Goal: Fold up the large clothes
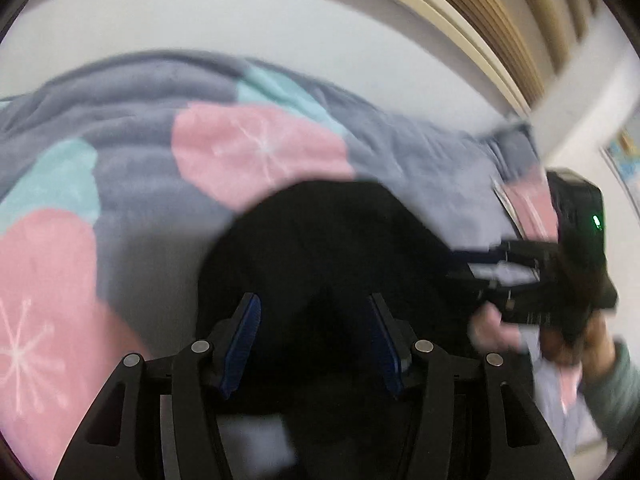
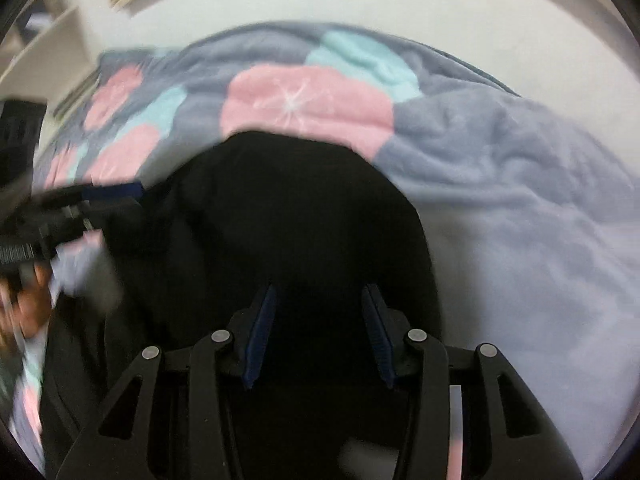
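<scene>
A black garment (image 1: 320, 248) lies bunched on a grey blanket with pink and teal circles (image 1: 132, 184). My left gripper (image 1: 314, 312) is open, its blue-padded fingers (image 1: 248, 332) spread over the near part of the garment. My right gripper shows at the right of the left wrist view (image 1: 480, 264), reaching onto the garment's edge. In the right wrist view the same black garment (image 2: 296, 216) lies on the blanket (image 2: 500, 168). My right gripper (image 2: 318, 304) is open above it. My left gripper shows blurred at the left (image 2: 120, 196).
A white wall (image 1: 280, 16) runs behind the blanket. Wooden slats (image 1: 500, 12) sit at the upper right. A white shelf unit (image 2: 44, 44) stands at the upper left of the right wrist view. A hand (image 1: 592, 344) holds the right gripper.
</scene>
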Available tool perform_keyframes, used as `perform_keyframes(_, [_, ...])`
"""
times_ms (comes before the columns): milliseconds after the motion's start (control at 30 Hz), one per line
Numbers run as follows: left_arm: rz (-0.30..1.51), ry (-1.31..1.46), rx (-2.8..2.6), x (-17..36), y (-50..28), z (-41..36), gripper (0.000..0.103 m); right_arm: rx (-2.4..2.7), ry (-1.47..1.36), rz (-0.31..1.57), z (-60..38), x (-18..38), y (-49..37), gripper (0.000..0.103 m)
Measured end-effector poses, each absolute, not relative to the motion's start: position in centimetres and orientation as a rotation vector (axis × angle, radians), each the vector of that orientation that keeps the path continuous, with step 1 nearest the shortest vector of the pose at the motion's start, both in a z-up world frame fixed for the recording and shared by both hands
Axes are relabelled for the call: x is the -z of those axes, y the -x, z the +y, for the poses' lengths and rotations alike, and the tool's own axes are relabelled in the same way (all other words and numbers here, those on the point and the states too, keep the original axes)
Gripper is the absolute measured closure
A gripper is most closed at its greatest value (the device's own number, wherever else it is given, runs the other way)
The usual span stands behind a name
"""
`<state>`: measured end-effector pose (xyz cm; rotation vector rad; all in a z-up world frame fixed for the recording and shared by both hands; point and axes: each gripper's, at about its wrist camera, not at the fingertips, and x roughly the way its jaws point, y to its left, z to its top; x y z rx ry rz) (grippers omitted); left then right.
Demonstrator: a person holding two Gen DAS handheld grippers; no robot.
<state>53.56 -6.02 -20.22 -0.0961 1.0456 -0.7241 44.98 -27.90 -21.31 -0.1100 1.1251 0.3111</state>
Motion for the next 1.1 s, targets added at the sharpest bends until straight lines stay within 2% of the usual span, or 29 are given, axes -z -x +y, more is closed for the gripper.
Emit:
perform_keyframes(100, [1.157, 0.032, 0.684, 22.7, -53.3, -5.8, 0.047, -0.278, 0.154, 1.192, -29.1, 23.6, -44.0, 0.055])
perform_keyframes(233, [1.276, 0.088, 0.631, 27.3, -54.5, -7.0, 0.047, -0.276, 0.054, 1.276, -29.8, 28.5, -45.3, 0.055])
perform_keyframes(467, [1.103, 0.026, 0.71, 21.8, -53.7, -5.1, 0.047, -0.369, -0.047, 1.175, -33.1, 24.1, -43.7, 0.054])
perform_keyframes(533, [1.066, 0.068, 0.693, 20.6, -55.1, -3.7, 0.046, -0.367, -0.094, 1.146, -35.1, 23.1, -44.1, 0.047])
perform_keyframes(633, [1.088, 0.183, 0.697, 21.3, -58.3, -2.3, 0.044, -0.375, -0.188, 1.151, -37.2, 23.5, -45.4, 0.04])
perform_keyframes(867, [1.24, 0.421, 0.845, 26.6, -63.2, -4.5, 0.044, -0.425, -0.263, 1.254, -36.4, 27.1, -49.8, 0.04])
perform_keyframes(900, [1.261, 0.421, 0.86, 26.9, -63.2, -4.7, 0.044, -0.448, -0.273, 1.265, -35.7, 27.6, -50.1, 0.043])
perform_keyframes(933, [1.259, 0.393, 0.857, 27.2, -63.0, -5.4, 0.044, -0.449, -0.252, 1.262, -35.1, 27.9, -50.2, 0.054])
perform_keyframes(967, [1.25, 0.37, 0.849, 27.1, -62.5, -5.6, 0.045, -0.443, -0.218, 1.252, -34.3, 27.9, -50.1, 0.059])
perform_keyframes(1000, [1.222, 0.34, 0.848, 26.5, -61.8, -5.9, 0.06, -0.428, -0.168, 1.218, -33.5, 27.4, -49.6, 0.068])
perform_keyframes(1033, [1.201, 0.32, 0.857, 25.9, -61.1, -6.0, 0.079, -0.409, -0.119, 1.184, -33.0, 26.7, -49.2, 0.072])
perform_keyframes(1067, [1.181, 0.298, 0.865, 25.1, -60.3, -6.1, 0.081, -0.4, -0.065, 1.147, -32.3, 25.4, -48.2, 0.08])
perform_keyframes(1100, [1.16, 0.276, 0.868, 24.5, -59.8, -6.2, 0.084, -0.397, -0.032, 1.127, -31.7, 24.5, -47.7, 0.083])
